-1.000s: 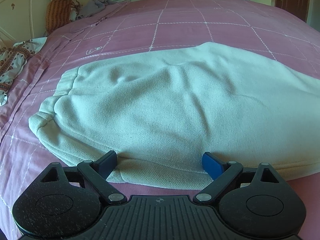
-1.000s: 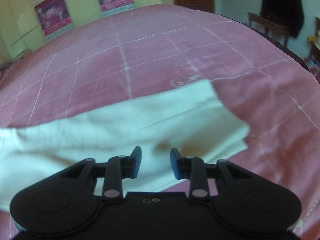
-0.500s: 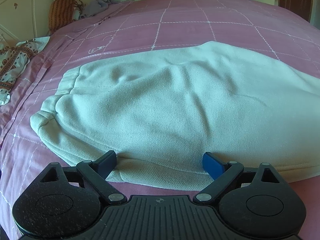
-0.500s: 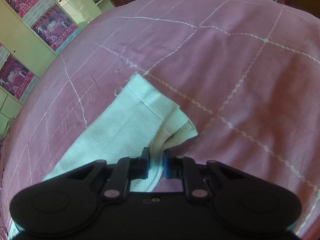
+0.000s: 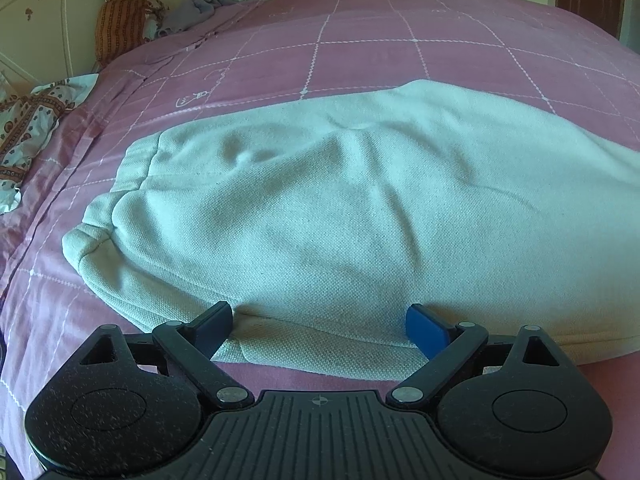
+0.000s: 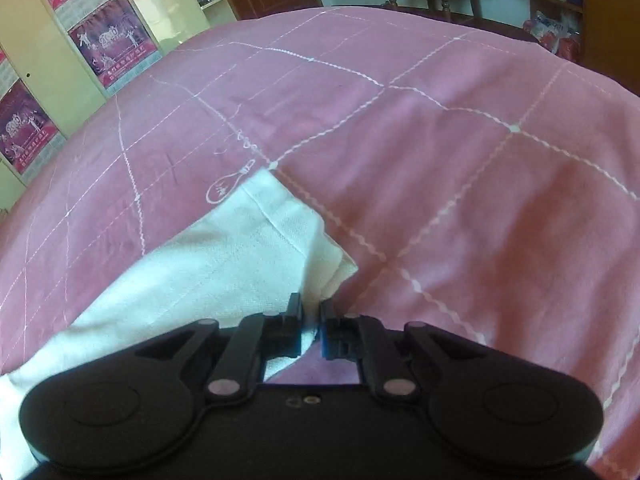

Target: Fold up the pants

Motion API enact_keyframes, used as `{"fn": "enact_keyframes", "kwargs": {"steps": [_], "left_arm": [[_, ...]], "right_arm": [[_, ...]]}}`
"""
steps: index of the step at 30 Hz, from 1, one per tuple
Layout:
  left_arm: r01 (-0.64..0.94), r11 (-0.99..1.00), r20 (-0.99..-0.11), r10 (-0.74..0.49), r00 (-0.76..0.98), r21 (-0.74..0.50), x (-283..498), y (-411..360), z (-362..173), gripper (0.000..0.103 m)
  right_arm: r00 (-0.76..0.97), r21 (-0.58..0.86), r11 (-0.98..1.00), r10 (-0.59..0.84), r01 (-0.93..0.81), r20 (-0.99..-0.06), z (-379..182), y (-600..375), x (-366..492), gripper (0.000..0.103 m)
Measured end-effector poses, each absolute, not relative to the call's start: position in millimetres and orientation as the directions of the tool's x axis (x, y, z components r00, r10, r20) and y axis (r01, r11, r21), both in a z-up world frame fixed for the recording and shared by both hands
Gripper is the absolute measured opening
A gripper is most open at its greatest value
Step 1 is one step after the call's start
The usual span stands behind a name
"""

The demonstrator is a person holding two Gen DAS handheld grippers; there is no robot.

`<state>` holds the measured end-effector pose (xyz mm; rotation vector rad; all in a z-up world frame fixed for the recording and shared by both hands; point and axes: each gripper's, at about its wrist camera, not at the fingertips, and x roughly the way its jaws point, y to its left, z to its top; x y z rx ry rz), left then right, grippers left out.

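The pants (image 5: 360, 216), pale and made of a thick knitted cloth, are lying flat on a pink bedspread (image 5: 360, 40) with a white grid pattern. In the left wrist view their waistband end is pointing to the left, and the legs are running off to the right edge of the picture.

The left gripper (image 5: 320, 328) is hanging over the near edge of the pants, with its jaws standing wide apart. One blue pad (image 5: 424, 334) is sitting at the right and the other at the left of a fold of the near hem, but neither one is pressing the cloth; this gripper is released.

In the right wrist view, the right gripper (image 6: 311, 326) is clenched on the pants (image 6: 224, 256) near the leg cuff. A thin strip of white cloth is passing between its two fingers, and the cloth is bunching a little just in front of them. The corner of the cuff is resting on the bedspread (image 6: 460, 160), just beside a small white embroidered drawing (image 6: 230, 184).

A striped cushion (image 5: 120, 26) is leaning at the head of the bed.
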<state>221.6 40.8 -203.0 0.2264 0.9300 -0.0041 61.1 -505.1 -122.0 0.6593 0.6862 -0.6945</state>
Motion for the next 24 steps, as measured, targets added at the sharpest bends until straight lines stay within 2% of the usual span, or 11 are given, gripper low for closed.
{"fn": "enact_keyframes", "kwargs": {"steps": [2, 3, 6, 10, 12, 18, 21, 24], "left_arm": [[0.1, 0.974, -0.791, 0.102, 0.603, 0.202, 220.3, 37.2, -198.6, 0.093], [0.099, 0.974, -0.788, 0.101, 0.608, 0.202, 218.6, 35.0, -195.5, 0.093], [0.125, 0.984, -0.783, 0.024, 0.621, 0.13, 212.1, 21.9, -182.1, 0.093], [0.209, 0.975, -0.782, -0.074, 0.619, 0.074, 211.4, -26.8, -174.7, 0.093], [0.261, 0.964, -0.78, -0.13, 0.612, 0.043, 212.2, -60.5, -173.0, 0.093], [0.394, 0.919, -0.769, -0.238, 0.593, 0.018, 219.7, -167.6, -174.3, 0.093], [0.406, 0.914, -0.775, -0.243, 0.583, 0.019, 229.8, -202.0, -181.5, 0.093], [0.386, 0.922, -0.825, -0.192, 0.532, 0.034, 243.7, -215.0, -205.3, 0.095]], "right_arm": [[0.558, 0.264, 0.607, -0.365, 0.75, -0.745, -115.5, -501.5, 63.4, 0.019], [0.548, 0.217, 0.626, -0.401, 0.749, -0.734, -106.9, -498.0, 64.1, 0.021], [0.552, 0.136, 0.654, -0.486, 0.744, -0.677, -86.3, -490.2, 58.3, 0.022], [0.621, 0.113, 0.737, -0.465, 0.666, -0.631, -71.4, -474.9, 76.5, 0.022], [0.675, 0.11, 0.81, -0.394, 0.575, -0.624, -67.5, -457.5, 96.6, 0.023], [0.71, 0.122, 0.961, -0.094, 0.248, -0.697, -92.7, -368.4, 170.3, 0.019], [0.711, 0.094, 0.982, -0.051, 0.162, -0.701, -99.2, -336.4, 199.0, 0.018], [0.669, 0.05, 0.99, -0.05, 0.128, -0.741, -112.7, -332.6, 223.0, 0.018]]}}
